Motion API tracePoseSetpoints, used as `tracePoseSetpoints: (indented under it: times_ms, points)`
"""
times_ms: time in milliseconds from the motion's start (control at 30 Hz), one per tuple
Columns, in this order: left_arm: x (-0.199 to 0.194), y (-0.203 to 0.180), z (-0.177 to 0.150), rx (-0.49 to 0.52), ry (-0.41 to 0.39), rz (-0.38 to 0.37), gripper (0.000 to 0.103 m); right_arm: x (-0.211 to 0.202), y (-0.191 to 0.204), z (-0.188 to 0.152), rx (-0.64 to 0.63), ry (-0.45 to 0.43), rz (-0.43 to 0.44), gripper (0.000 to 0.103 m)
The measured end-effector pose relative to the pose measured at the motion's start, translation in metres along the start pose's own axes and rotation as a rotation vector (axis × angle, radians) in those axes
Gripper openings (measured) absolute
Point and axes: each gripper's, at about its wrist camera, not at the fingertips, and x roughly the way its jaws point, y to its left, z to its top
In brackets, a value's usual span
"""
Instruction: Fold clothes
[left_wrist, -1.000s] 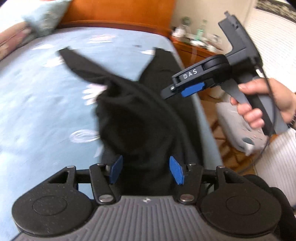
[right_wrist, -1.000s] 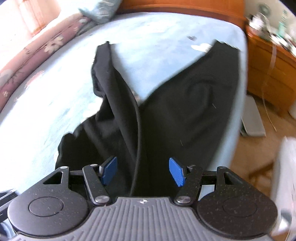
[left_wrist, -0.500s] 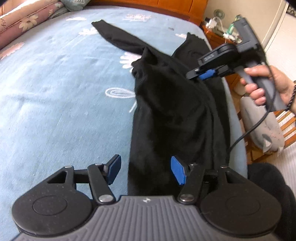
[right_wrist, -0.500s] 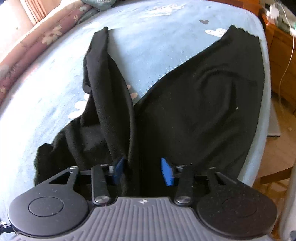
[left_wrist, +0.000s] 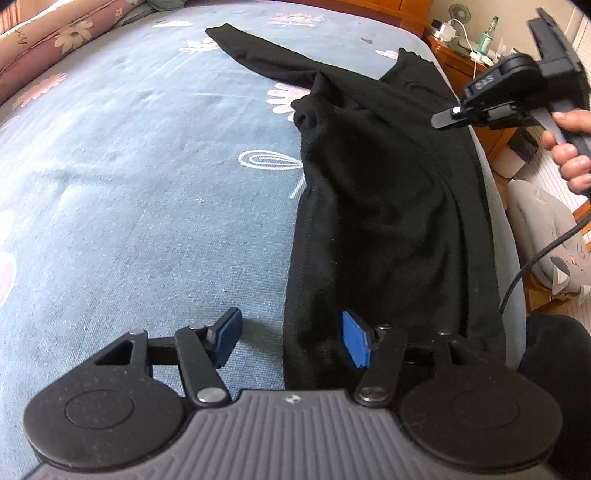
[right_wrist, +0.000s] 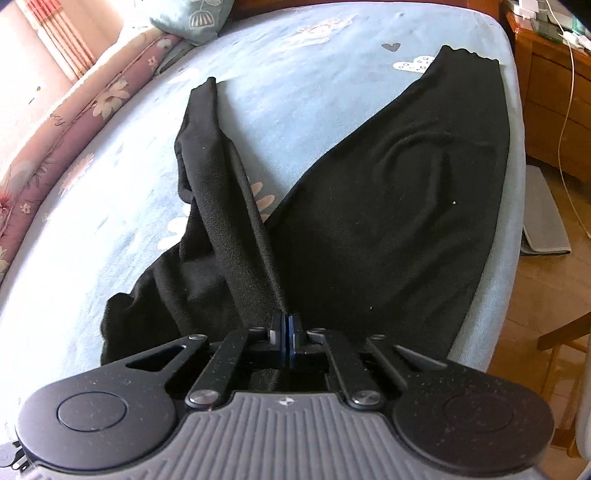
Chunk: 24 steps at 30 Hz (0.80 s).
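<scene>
- Black, soft fleece: the garment (left_wrist: 388, 206) lies along the right half of the left view, on the blue bedsheet (left_wrist: 129, 184), its right side close to the bed's edge.
- One long strip runs to the upper left of the right view; the wide panel spreads right of it.
- My right gripper (right_wrist: 285, 334) is clenched, pads together, with a raised fold of the cloth running into them; I judge it pinched.
- My left gripper (left_wrist: 291, 341) is released, jaws apart, straddling the near hem, nothing pressed.
- I expect it to be light and limp, sagging and bunching when lifted, not slippery.
- Best hold: hem corners or seams, both grippers apart.
</scene>
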Motion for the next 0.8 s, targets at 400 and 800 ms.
tracePoseSetpoints:
  times_ms: [400,800]
  points:
    - [0.008,0.003,0.004,-0.017,-0.006,-0.016,0.058,-0.033,-0.020,-0.011,0.100,-0.027,0.021,0.002]
    - [0.001,0.005,0.002,-0.017,-0.021,-0.023,0.058,-0.027,-0.059,-0.048,0.267,0.023,-0.065,0.011]
